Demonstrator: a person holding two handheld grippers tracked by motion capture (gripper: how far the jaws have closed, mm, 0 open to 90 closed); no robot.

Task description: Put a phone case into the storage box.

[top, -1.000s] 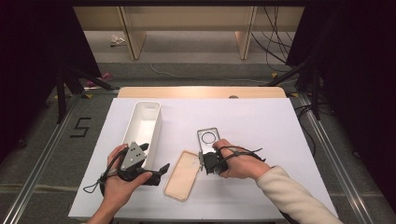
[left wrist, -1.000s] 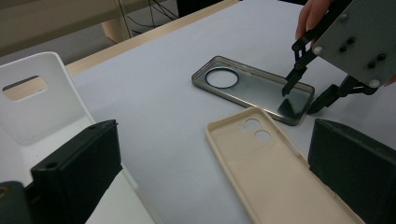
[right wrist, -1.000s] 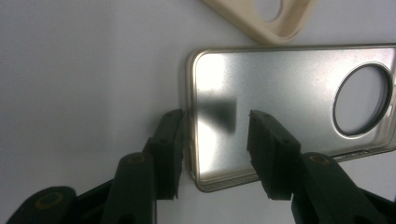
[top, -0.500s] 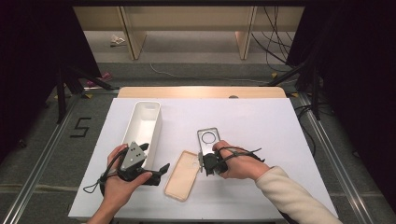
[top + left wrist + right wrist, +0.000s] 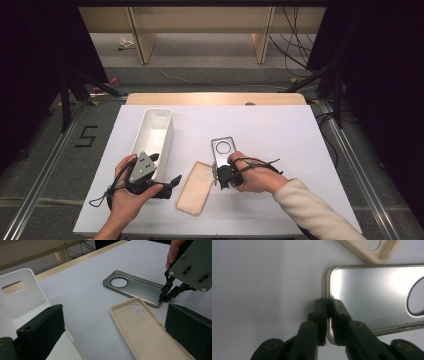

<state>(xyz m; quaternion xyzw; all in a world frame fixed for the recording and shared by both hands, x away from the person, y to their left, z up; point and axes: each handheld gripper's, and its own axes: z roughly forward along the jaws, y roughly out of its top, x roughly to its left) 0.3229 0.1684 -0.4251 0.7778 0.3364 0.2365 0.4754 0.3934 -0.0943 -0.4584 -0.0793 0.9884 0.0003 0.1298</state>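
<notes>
The right gripper [image 5: 220,176] has just been closing its fingers [image 5: 338,315], which now pinch the near short edge of the grey phone case [image 5: 223,153] lying flat on the white desk [image 5: 280,140]. Just beside it lies a beige phone case [image 5: 195,187]. The left gripper [image 5: 170,185] rests by the white bin [image 5: 155,135], fingers [image 5: 42,335] spread. A "5" [image 5: 86,136] marks the floor; neither case shows readable branding.

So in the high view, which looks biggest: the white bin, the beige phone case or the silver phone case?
1. white bin, clearly the biggest.
2. beige phone case.
3. silver phone case, though partly hidden under the right gripper, so the two cases may be alike.
</notes>
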